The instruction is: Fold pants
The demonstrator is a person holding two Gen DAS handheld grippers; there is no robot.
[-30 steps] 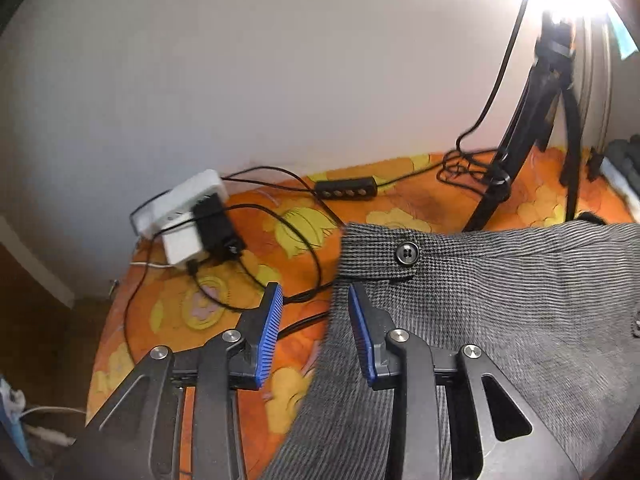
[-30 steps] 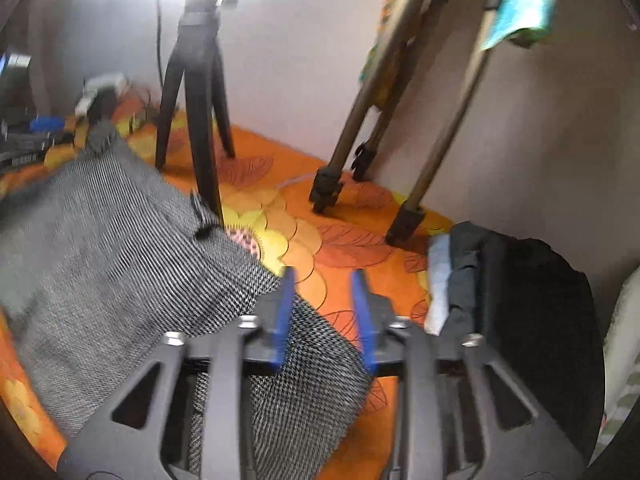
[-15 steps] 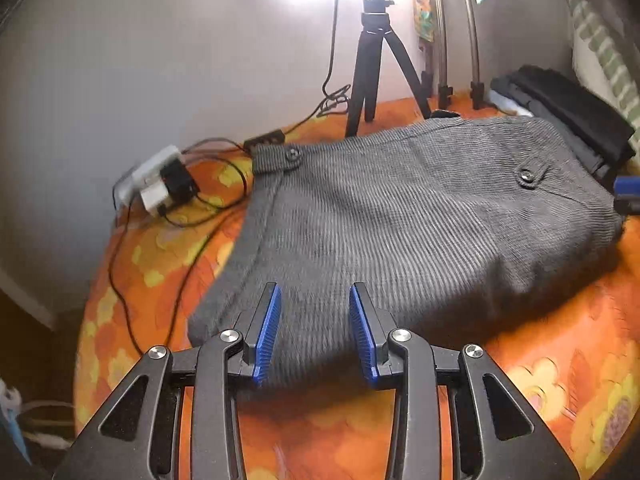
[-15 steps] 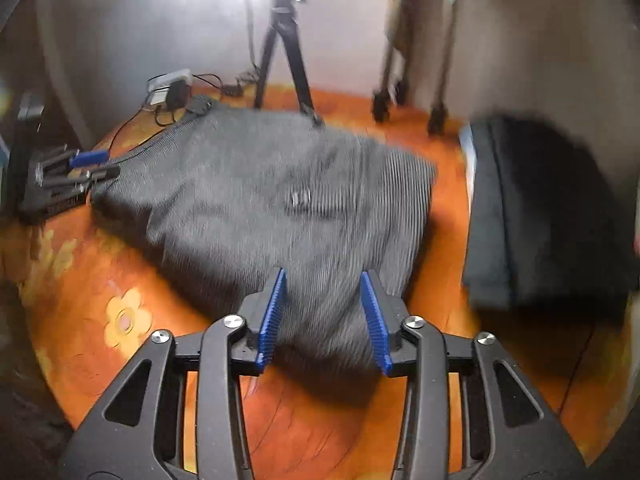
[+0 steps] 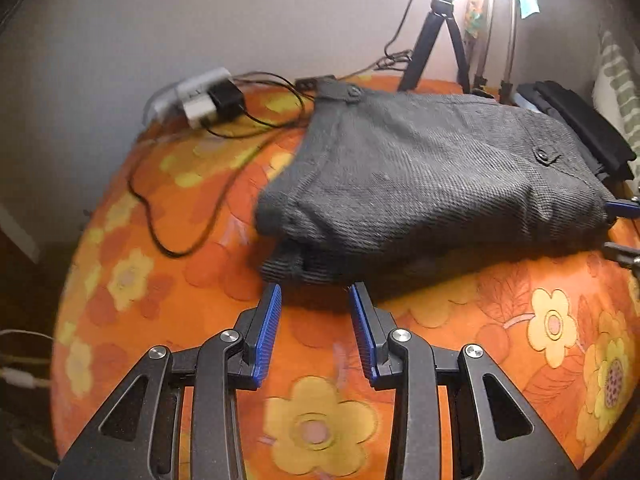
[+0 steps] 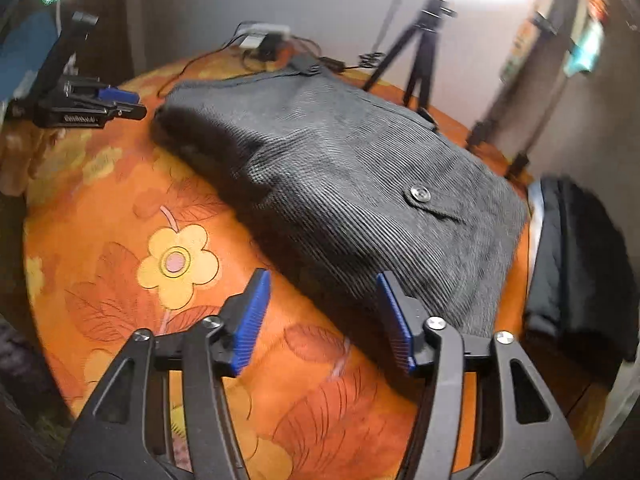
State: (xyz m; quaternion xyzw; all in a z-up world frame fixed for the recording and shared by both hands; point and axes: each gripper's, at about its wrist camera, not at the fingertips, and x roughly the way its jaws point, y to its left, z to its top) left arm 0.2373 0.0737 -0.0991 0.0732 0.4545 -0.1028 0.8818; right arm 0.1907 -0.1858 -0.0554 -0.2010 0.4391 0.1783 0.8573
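Note:
The grey woven pants (image 5: 420, 176) lie folded in a thick bundle on the orange flowered cloth (image 5: 320, 432); they also show in the right wrist view (image 6: 344, 176), a pocket button on top. My left gripper (image 5: 315, 300) is open and empty, just short of the bundle's near left corner. My right gripper (image 6: 323, 288) is open and empty, its jaws wide apart at the bundle's near edge. The left gripper shows in the right wrist view (image 6: 120, 102) beside the bundle's far left end.
A power strip with plugs and cables (image 5: 208, 98) lies at the back left. A black tripod (image 5: 440, 36) and stand legs (image 6: 516, 128) stand behind the pants. A stack of dark folded clothes (image 6: 580, 264) lies to the right.
Both grippers have pulled back from over the pants toward the near side of the cloth. The right jaws have opened wider. The pants lie still as a folded bundle.

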